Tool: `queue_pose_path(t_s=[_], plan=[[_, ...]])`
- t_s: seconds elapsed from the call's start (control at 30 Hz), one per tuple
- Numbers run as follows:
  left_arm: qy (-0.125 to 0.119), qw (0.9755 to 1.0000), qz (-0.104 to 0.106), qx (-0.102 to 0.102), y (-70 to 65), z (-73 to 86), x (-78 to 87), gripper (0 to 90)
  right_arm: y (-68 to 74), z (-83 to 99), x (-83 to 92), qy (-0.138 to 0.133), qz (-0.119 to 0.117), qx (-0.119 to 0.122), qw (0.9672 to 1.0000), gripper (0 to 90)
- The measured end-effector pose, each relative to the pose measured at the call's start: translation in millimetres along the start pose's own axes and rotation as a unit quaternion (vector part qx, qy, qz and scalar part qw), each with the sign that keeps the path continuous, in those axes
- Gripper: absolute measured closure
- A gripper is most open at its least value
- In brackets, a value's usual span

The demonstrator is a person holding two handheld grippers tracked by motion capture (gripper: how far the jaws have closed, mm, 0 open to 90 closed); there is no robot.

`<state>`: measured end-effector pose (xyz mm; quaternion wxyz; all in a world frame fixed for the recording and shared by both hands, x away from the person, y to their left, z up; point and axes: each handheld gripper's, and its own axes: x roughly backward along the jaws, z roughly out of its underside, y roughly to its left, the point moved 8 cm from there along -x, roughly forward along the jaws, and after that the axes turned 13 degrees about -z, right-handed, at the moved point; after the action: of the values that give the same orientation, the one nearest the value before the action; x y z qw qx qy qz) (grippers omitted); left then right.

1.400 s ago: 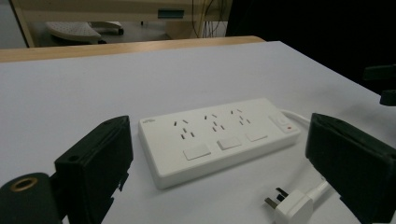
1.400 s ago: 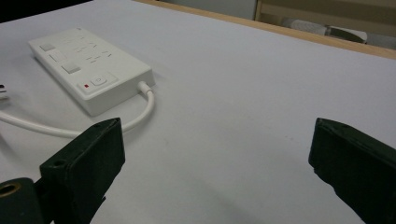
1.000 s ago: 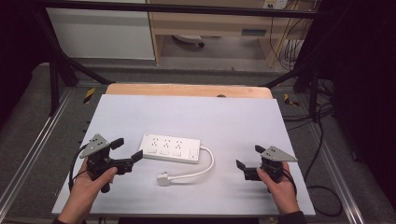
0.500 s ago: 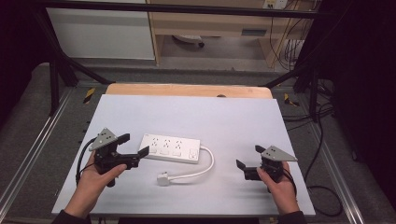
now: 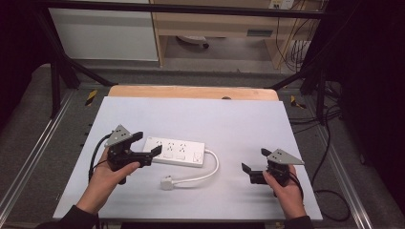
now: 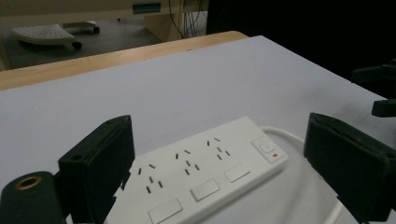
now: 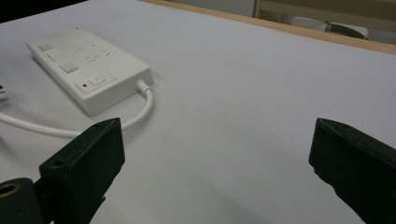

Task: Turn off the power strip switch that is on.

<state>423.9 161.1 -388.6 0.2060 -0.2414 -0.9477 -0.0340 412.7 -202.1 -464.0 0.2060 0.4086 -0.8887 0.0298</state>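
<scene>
Pale table (image 5: 239,119), white three-outlet power strip (image 5: 175,151) (red-lit switch).

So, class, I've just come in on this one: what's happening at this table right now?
A person sits at a white table with a two-jaw gripper in each hand. The left gripper, jaws open, is at the near end of a white power strip, straddling it but not yet closed. The strip's cable loops round to its plug lying loose on the table. The right gripper, also open, is off to the side, holding nothing.
</scene>
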Motion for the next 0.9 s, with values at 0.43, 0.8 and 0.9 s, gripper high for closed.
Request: queue_pose_path(t_s=[0.43,0.8,0.9], plan=[[0.007,1.0000,0.000,-0.006,-5.4,-1.7,-20.0,10.5,-1.3,0.1,-0.2,0.000,0.002,-0.004,1.0000,4.0],[0.023,0.9997,0.000,-0.013,-12.8,6.8,-37.5,13.4,-1.1,0.5,-0.1,0.001,0.001,-0.004,1.0000,3.9],[0.022,0.9997,-0.006,-0.011,-9.0,7.0,-40.4,16.0,-0.9,0.7,-0.5,0.002,0.001,-0.005,1.0000,3.9]])
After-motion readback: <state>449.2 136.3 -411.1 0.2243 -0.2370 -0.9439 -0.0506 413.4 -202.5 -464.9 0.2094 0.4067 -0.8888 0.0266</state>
